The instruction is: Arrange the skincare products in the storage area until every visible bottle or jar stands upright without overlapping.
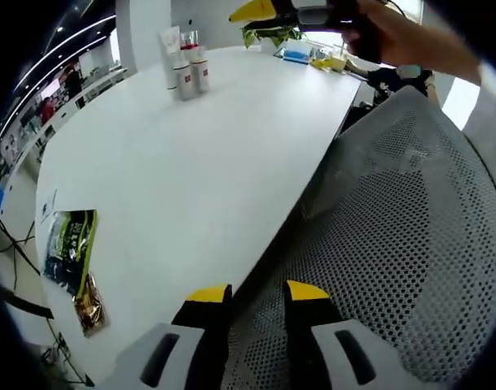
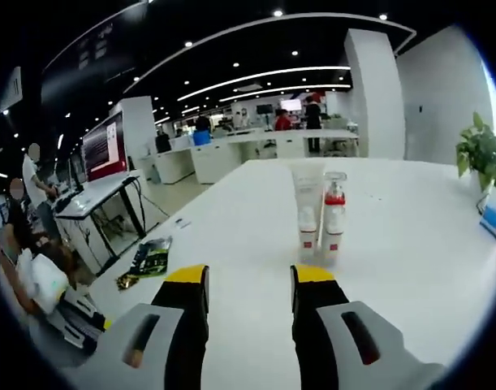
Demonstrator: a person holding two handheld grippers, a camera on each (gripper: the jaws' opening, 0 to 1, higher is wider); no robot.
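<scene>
Both my claws are empty, jaws parted with nothing between them. My right claw (image 2: 248, 280) hovers low over the white table (image 2: 410, 252), its yellow-tipped jaws pointing toward the skincare bottles (image 2: 321, 215), which stand ahead of it and slightly to the right of its line, apart from the tips. In the right gripper view they read as a tight upright cluster: a clear, tall tube-like bottle (image 2: 308, 207) with a white lower part, and just beside it a pump bottle (image 2: 334, 215) with a red band under a clear cap and a white body carrying a red mark. They touch or nearly touch; I cannot tell whether a third stands behind them.

My left claw (image 1: 258, 294) sits at the near edge of that table, its jaws straddling the line where the tabletop meets the grey mesh chair back (image 1: 402, 236). From there the bottles stand well away, up at the far side of the table, upright and huddled together. A green snack packet (image 1: 71, 252) lies flat near the table edge, to the left of my left claw. My other hand (image 1: 410, 36) and its claw show at the top, beyond the table's far end, by a potted plant (image 1: 272, 34).
</scene>
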